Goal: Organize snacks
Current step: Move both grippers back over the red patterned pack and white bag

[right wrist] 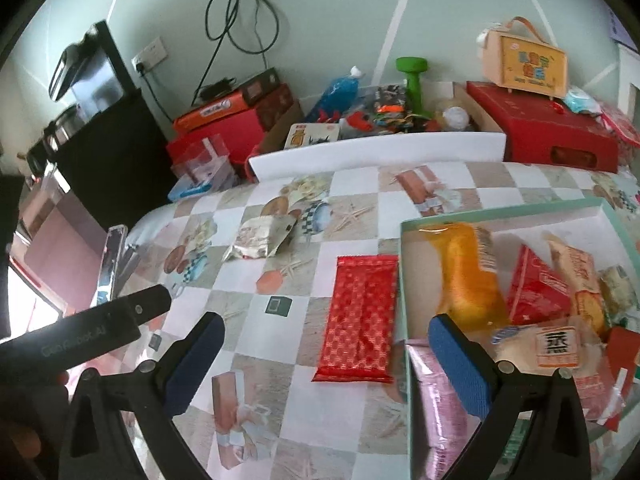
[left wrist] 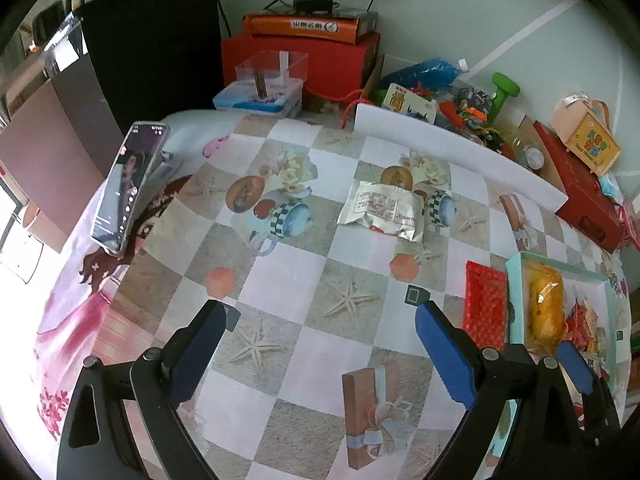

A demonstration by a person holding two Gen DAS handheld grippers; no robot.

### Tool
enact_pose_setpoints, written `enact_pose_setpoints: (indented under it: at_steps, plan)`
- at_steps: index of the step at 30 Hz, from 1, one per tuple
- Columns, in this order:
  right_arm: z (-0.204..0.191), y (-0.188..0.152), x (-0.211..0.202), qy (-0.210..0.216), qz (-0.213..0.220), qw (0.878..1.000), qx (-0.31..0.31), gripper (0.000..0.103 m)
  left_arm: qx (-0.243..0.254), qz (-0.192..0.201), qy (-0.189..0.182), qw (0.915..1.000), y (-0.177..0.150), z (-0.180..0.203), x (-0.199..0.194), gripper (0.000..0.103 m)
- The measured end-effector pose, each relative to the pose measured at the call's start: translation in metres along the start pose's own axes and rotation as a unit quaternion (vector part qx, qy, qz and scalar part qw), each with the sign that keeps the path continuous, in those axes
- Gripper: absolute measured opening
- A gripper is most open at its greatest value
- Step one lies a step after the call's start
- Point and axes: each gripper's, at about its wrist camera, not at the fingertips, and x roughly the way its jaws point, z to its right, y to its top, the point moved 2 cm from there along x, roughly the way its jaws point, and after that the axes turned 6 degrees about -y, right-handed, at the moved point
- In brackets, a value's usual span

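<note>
A silver snack packet (left wrist: pixel 382 210) (right wrist: pixel 260 236) lies on the checked tablecloth past my left gripper (left wrist: pixel 320 320), which is open and empty above the cloth. A red patterned packet (left wrist: pixel 486 304) (right wrist: pixel 360 316) lies flat just left of a teal-rimmed box (left wrist: pixel 516 280) (right wrist: pixel 500 212). The box holds an orange packet (left wrist: pixel 544 304) (right wrist: pixel 468 276), red packets (right wrist: pixel 536 292) and several other snacks. My right gripper (right wrist: pixel 326 336) is open and empty, hovering over the red patterned packet, its right finger over the box's left rim.
A phone (left wrist: pixel 124 184) leans on a stand at the table's left. A white board (left wrist: pixel 460 156) (right wrist: pixel 376 152) stands along the back, with red boxes (right wrist: pixel 556 128), a green dumbbell (right wrist: pixel 412 80) and clutter behind. The left gripper's body (right wrist: pixel 92 332) shows at the right wrist view's left.
</note>
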Motion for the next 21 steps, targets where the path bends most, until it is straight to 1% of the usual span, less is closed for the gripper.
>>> enact_pose_setpoints:
  at_steps: [2,4,9,12,16,21]
  plan:
    - [-0.004,-0.001,0.005,-0.006,-0.001,1.0,-0.003,0.101,-0.003,-0.009,0.0,1.0,-0.001,-0.003,0.006,0.096]
    - [-0.005,-0.002,0.01,-0.008,-0.005,1.0,-0.001,0.094,-0.002,-0.012,-0.003,0.9999,-0.002,-0.005,0.01,0.096]
    - [-0.006,-0.004,0.019,-0.008,-0.013,1.0,0.0,0.09,-0.008,-0.03,-0.005,0.9995,-0.006,-0.012,0.03,0.096]
    - [-0.008,-0.005,0.023,-0.001,-0.019,1.0,-0.001,0.09,-0.015,-0.052,-0.01,0.9985,-0.01,-0.017,0.046,0.096]
    - [-0.009,-0.009,0.032,-0.007,-0.032,0.999,-0.003,0.09,-0.022,-0.063,-0.016,0.9976,-0.011,-0.022,0.057,0.096]
    - [-0.014,-0.012,0.038,-0.037,-0.027,0.998,-0.036,0.09,-0.029,-0.064,-0.02,0.9973,-0.008,-0.028,0.062,0.096]
